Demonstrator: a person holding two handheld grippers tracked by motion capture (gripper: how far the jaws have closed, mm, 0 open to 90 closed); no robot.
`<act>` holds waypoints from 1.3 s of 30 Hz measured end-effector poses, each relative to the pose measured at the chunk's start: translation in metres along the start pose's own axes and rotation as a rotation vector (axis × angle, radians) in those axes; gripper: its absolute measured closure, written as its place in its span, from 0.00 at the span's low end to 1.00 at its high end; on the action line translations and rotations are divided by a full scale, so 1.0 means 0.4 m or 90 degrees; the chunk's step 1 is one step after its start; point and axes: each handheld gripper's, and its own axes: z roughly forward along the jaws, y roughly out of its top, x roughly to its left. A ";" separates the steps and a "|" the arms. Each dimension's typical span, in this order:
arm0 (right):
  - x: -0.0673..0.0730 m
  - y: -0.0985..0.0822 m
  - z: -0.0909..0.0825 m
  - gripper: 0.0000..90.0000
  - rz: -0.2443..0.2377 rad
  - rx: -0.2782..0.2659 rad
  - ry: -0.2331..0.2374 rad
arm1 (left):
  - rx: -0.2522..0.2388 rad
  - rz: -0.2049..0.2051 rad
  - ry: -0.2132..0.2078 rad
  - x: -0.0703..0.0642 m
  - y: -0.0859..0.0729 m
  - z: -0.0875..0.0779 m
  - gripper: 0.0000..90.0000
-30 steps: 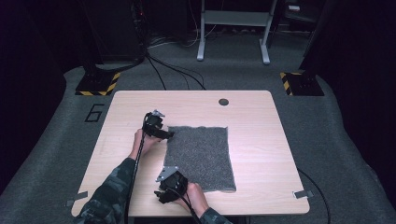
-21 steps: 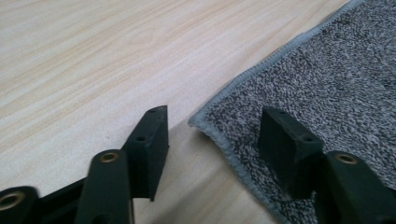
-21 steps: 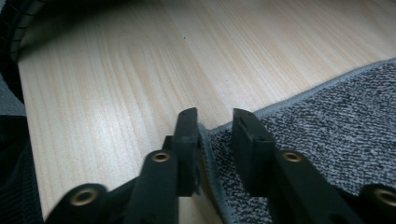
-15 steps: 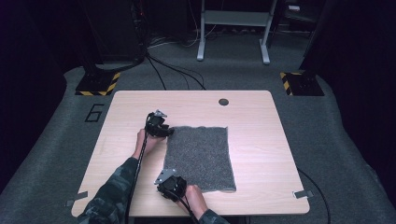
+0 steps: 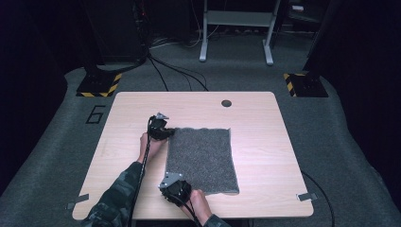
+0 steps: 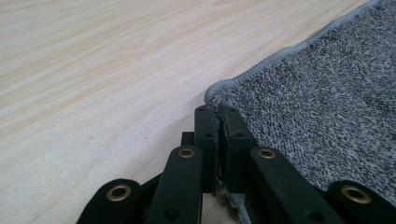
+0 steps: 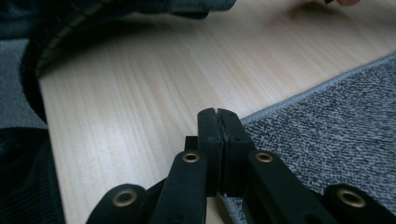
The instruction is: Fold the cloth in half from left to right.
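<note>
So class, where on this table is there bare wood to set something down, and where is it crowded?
Free: the broad strip right of the grey mat to the table edge, and the far strip around the round hole. Crowded: the mat's left edge, where the left gripper and right gripper pinch its corners.

Grey carpet floor spreads around the light wooden table. Beyond it stand a pale metal frame, black cables, and two hazard-striped bases in dim light.

We see a speckled grey mat with a pale grey hem, on a light wood-grain worktop; our tongs are black, our sleeve camouflage green.
</note>
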 end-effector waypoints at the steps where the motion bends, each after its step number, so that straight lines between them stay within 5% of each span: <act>1: 0.000 0.000 0.000 0.99 0.000 0.000 0.000 | 0.000 0.000 0.000 0.000 0.000 0.000 0.96; 16: 0.001 0.029 -0.085 0.99 0.008 -0.082 -0.012 | -0.013 0.055 0.021 -0.020 0.077 -0.073 0.96; 39: 0.006 0.093 -0.135 0.99 -0.014 -0.145 -0.024 | -0.007 0.059 0.059 0.005 0.110 -0.126 0.96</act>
